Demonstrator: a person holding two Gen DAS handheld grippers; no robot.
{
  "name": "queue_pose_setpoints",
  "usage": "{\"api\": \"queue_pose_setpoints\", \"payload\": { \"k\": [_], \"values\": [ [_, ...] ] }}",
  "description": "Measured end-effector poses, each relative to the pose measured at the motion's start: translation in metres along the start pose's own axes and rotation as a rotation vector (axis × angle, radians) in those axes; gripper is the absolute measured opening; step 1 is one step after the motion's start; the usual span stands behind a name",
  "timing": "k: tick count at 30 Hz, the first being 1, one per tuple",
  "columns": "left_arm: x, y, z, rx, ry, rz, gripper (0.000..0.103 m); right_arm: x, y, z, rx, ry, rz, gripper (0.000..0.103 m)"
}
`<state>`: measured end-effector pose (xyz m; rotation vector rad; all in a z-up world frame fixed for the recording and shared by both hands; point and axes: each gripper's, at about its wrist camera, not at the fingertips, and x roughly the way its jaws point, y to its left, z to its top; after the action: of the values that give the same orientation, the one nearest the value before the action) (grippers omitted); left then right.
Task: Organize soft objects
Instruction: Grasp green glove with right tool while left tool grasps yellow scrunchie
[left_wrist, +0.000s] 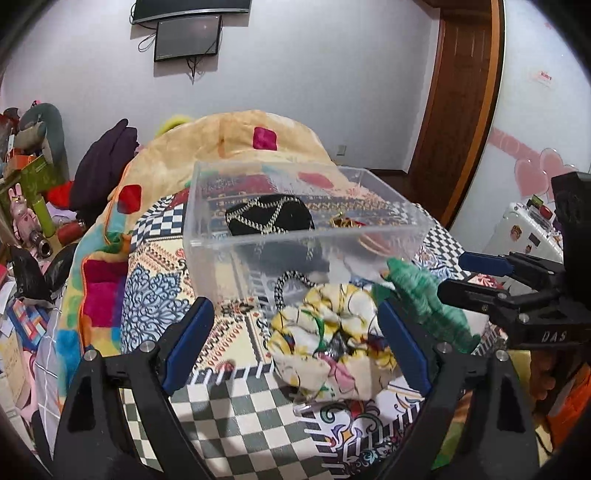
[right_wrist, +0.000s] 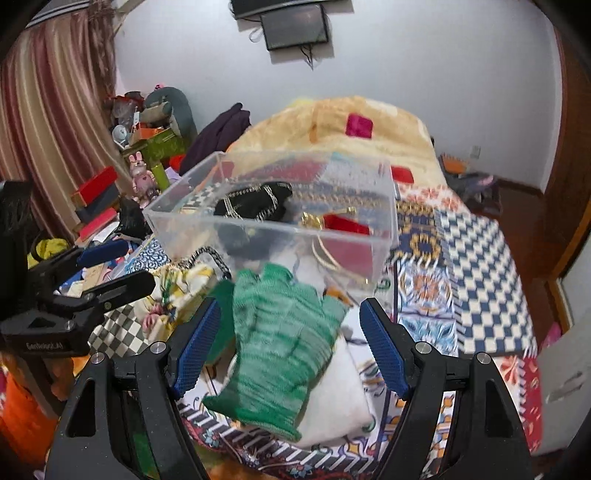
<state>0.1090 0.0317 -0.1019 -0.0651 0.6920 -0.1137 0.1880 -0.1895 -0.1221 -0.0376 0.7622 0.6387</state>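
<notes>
Left gripper (left_wrist: 295, 332): jaws spread wide, nothing held; floral scrunchie (left_wrist: 332, 347) lies on the patterned bedspread (left_wrist: 229, 410) between them, nearer the right finger.
Right gripper (right_wrist: 290, 343): jaws spread wide; green knit glove (right_wrist: 275, 350) lies between the pads, and contact with either pad cannot be told.
Glove support: right wrist view alone shows a white folded cloth (right_wrist: 340, 402) under the glove.
Clear plastic box (left_wrist: 295, 221): just beyond both soft items; holds a black chain-trimmed pouch (left_wrist: 269, 218) and a red item with gold trim (right_wrist: 343, 223).
Black-and-white cord (left_wrist: 284, 284): loops between scrunchie and box.
Left view only: brown door (left_wrist: 458, 92).
Right view only: striped curtain (right_wrist: 51, 122).
</notes>
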Motion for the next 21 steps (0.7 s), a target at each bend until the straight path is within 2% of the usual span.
{"api": "queue_pose_setpoints", "payload": {
  "k": [3,7,9,10,12,18,21],
  "values": [
    [0.003,-0.003,-0.006,0.008,0.012,-0.002,0.076,0.002,-0.005,-0.004,0.026,0.010,0.015,0.075],
    [0.010,-0.001,-0.011,-0.006,0.036,-0.012,0.058,0.007,-0.003,-0.009,0.027,0.031,0.038,0.074],
    [0.012,0.001,-0.012,-0.011,0.048,-0.024,0.048,0.011,-0.001,-0.010,0.020,0.046,0.045,0.064],
    [0.014,0.002,-0.013,-0.013,0.053,-0.030,0.046,0.013,0.000,-0.011,0.019,0.055,0.049,0.061],
    [0.016,0.002,-0.015,-0.014,0.060,-0.048,0.037,0.016,0.000,-0.012,0.023,0.069,0.057,0.049],
    [0.016,-0.001,-0.017,0.004,0.054,-0.053,0.020,0.012,-0.002,-0.011,0.024,0.051,0.053,0.030],
    [0.009,-0.002,-0.016,0.004,0.031,-0.058,0.013,0.008,0.000,-0.009,0.011,0.033,0.056,0.026]
  ]
}}
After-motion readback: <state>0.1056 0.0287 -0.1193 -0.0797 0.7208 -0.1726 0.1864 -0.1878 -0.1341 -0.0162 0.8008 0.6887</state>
